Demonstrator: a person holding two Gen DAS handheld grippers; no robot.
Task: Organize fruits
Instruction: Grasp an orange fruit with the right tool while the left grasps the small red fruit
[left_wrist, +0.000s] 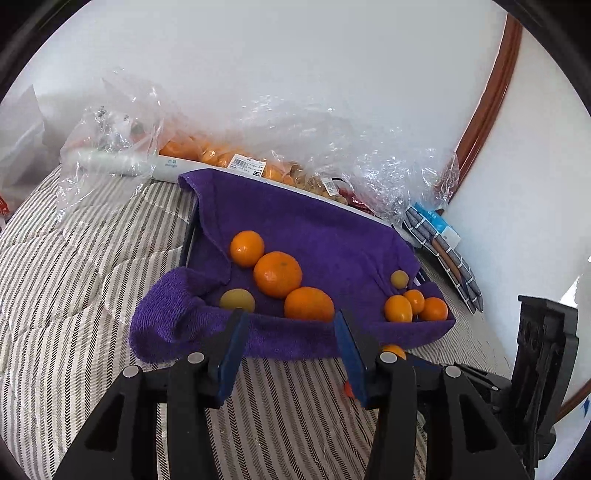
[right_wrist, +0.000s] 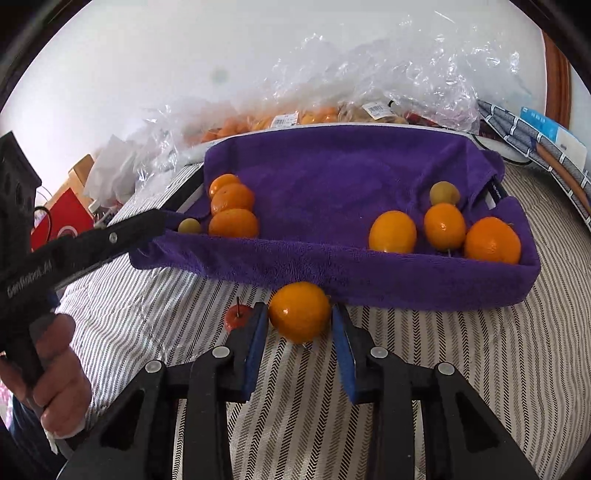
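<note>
We see an orange (right_wrist: 300, 312) on the striped bedcover (right_wrist: 461, 350), just before the purple towel (right_wrist: 332, 177), between the spread, released right gripper (right_wrist: 300, 325). Only this view shows a red fruit (right_wrist: 238, 317) beside it. The left gripper (left_wrist: 291, 325) gapes, empty.

Left gripper (left_wrist: 291, 325) held low and level, jaws spread wide, blue-padded fingers (left_wrist: 232, 350) empty with nothing between them; seen again from the right wrist view as a black body angled in from the left edge, gripped from below by a bare left hand (right_wrist: 55, 373) curled round its handle. Right gripper (right_wrist: 299, 325) pointing forward, jaws parted, blue pads (right_wrist: 255, 343) flanking an orange fruit (right_wrist: 300, 312); left pad close against the fruit's side, right pad just beside it, contact not certain.
</note>
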